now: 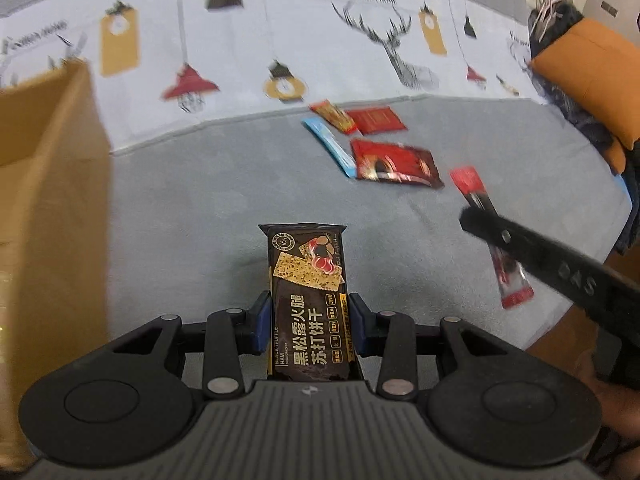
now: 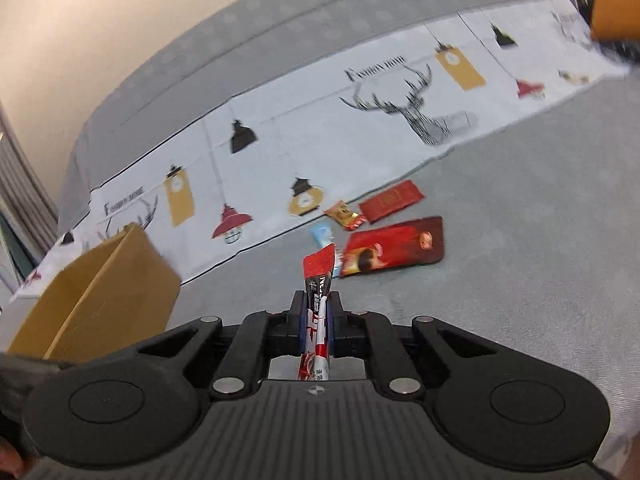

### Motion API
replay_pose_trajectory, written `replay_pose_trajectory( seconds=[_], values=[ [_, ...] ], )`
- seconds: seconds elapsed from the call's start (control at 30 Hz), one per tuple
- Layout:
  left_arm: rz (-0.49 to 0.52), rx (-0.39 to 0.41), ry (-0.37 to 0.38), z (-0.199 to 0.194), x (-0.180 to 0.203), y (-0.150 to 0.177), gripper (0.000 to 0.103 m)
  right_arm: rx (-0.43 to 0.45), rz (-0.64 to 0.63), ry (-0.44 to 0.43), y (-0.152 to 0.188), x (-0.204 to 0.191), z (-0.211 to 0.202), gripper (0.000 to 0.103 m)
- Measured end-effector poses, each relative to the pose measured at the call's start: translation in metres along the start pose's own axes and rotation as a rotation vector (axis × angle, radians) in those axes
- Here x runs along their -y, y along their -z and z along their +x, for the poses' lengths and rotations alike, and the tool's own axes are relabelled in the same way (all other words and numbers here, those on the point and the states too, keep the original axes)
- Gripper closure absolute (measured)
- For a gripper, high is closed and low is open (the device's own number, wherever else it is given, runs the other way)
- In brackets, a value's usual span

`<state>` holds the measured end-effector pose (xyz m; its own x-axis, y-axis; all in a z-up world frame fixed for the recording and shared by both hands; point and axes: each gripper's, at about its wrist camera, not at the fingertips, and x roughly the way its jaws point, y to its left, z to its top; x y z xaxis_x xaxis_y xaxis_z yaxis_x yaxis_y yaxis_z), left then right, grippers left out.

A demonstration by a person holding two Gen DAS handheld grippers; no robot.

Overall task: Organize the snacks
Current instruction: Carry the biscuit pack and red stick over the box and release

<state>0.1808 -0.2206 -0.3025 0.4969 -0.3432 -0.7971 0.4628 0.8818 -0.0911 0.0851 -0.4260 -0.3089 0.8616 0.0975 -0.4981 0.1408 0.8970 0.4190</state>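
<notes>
My left gripper (image 1: 310, 322) is shut on a dark brown cracker packet (image 1: 308, 280) that stands upright between the blue pads, above the grey couch seat. My right gripper (image 2: 317, 312) is shut on a thin red stick sachet (image 2: 318, 276). In the left wrist view that red stick sachet (image 1: 490, 236) and the right gripper's black finger (image 1: 560, 264) show at the right. On the seat lie a large red snack bag (image 1: 396, 164), a blue stick (image 1: 330, 144), an orange-red candy (image 1: 334, 116) and a flat red packet (image 1: 376, 120). A cardboard box (image 1: 48, 184) stands open at the left.
The cardboard box (image 2: 100, 300) sits left of my right gripper. A printed white cloth (image 1: 248, 48) with deer and lamp drawings covers the couch back. An orange cushion (image 1: 588, 80) and dark fabric lie at the right end. Bare grey seat (image 2: 540, 220) spreads to the right.
</notes>
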Motion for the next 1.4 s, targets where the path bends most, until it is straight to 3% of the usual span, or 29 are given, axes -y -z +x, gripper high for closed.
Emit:
replay_pose_trajectory(
  seconds=[0.33,0.63,0.77,0.93,1.13,1.4],
  values=[
    [-0.089,0.177,-0.038,-0.148,-0.073,-0.013,0.060,0.100,-0.114,-0.119,-0.006,-0.142,-0.071,0.093],
    [-0.156,0.494,-0.111,-0.319,-0.141,-0.008,0.060,0.214,-0.306,-0.348,-0.053,-0.298,-0.120,0.093],
    [-0.178,0.594,-0.170,-0.362,-0.158,-0.002,0.060,0.245,-0.323,-0.394,-0.067,-0.348,-0.129,0.093],
    [-0.200,0.571,-0.253,-0.353,-0.184,0.009,0.060,0.167,-0.360,-0.389,-0.055,-0.384,-0.094,0.093],
    [-0.277,0.423,-0.242,-0.286,-0.219,0.024,0.060,0.022,-0.382,-0.343,-0.020,-0.383,-0.041,0.093],
    [-0.302,0.264,-0.225,-0.196,-0.261,0.039,0.060,-0.157,-0.376,-0.252,0.022,-0.365,0.031,0.093]
  ],
)
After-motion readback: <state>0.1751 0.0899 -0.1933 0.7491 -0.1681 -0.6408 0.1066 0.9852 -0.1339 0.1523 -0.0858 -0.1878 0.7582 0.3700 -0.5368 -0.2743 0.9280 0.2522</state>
